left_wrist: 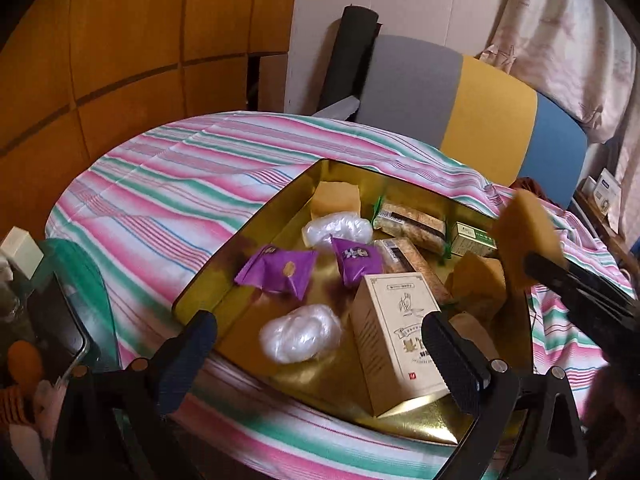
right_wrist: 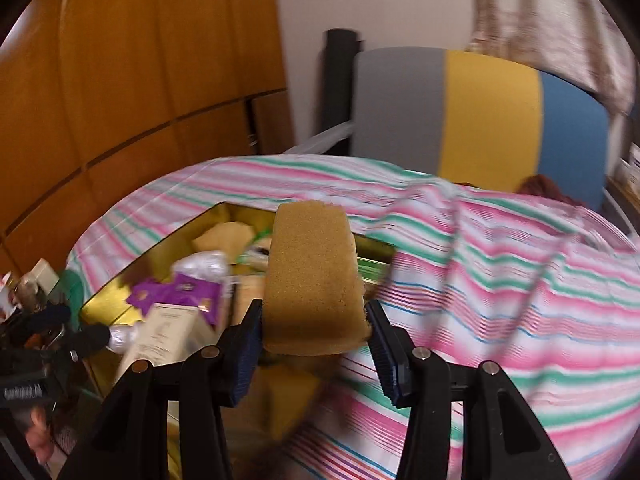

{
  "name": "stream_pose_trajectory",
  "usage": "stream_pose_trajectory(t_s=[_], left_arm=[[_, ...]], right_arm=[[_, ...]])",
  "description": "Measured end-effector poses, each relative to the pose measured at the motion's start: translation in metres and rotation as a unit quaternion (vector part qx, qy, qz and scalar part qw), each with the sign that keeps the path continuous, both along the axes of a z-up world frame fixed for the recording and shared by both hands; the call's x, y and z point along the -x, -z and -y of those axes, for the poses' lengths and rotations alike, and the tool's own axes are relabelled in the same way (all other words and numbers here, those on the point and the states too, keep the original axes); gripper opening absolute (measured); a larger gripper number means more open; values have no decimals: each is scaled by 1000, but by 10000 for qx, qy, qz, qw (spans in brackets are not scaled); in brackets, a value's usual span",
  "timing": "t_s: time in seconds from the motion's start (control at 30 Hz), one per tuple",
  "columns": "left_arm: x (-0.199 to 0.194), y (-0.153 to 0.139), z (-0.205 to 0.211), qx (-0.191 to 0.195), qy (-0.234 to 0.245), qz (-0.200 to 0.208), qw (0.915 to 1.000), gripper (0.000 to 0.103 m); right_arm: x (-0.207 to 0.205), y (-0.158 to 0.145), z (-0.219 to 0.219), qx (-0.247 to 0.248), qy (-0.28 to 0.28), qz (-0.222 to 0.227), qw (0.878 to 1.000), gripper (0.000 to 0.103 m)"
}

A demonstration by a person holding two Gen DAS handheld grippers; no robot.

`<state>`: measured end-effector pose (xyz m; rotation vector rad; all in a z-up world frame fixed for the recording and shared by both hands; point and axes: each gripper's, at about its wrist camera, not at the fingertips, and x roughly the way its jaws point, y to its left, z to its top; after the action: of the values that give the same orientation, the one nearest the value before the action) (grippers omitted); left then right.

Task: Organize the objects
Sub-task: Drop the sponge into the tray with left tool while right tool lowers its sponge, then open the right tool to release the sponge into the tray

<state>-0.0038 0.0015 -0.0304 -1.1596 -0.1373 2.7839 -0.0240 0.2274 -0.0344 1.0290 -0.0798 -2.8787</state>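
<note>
Gold tray (left_wrist: 256, 232): shallow, mirror-bright, set on a round table under a pink, green and white striped cloth (left_wrist: 168, 184); in the left wrist view it fills the middle of the picture.

Contents, left wrist view:
- Two purple sachets (left_wrist: 280, 270), side by side near the tray's centre.
- Two clear crumpled plastic wads, one far (left_wrist: 336, 230), one near (left_wrist: 300, 338).
- Cream printed carton (left_wrist: 400, 340), lying at the near right, just beside the left gripper's right finger.
- Two long brown wrapped bars (left_wrist: 412, 224), far right of the sachets.
- Small green box (left_wrist: 474, 238), at the tray's far right edge.
- Tan sponge pieces, one in the far corner (left_wrist: 334, 196), others at the right side (left_wrist: 476, 280).

Left gripper (left_wrist: 320, 354): jaws wide apart, nothing between them, held over the tray's near edge.

Right gripper (right_wrist: 314, 340): jaws clamped on a tan sponge block (right_wrist: 312, 276), lifted above the tray's right side.

Surroundings: grey, yellow and blue chair back (left_wrist: 460, 108) beyond the table; orange panelled wall (left_wrist: 120, 40) to the left.
</note>
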Motion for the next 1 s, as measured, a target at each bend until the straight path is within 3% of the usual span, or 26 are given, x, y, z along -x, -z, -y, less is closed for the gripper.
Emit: stream_pose_trajectory(t_s=[0.33, 0.47, 0.57, 0.8, 1.0], left_arm=[[-3, -3, 15, -128, -254, 133, 9995, 103], [-3, 2, 17, -127, -288, 227, 9992, 103], [-5, 4, 15, -127, -264, 238, 9993, 103], [-6, 5, 4, -12, -26, 323, 9995, 103], [-14, -1, -2, 250, -50, 14, 9997, 103]], right_arm=[[54, 15, 37, 22, -218, 649, 9977, 51], [64, 24, 40, 63, -146, 887, 9959, 62], [57, 24, 41, -22, -169, 846, 9963, 70], [32, 15, 40, -50, -80, 669, 9977, 70], [16, 8, 40, 42, 126, 751, 9971, 70]])
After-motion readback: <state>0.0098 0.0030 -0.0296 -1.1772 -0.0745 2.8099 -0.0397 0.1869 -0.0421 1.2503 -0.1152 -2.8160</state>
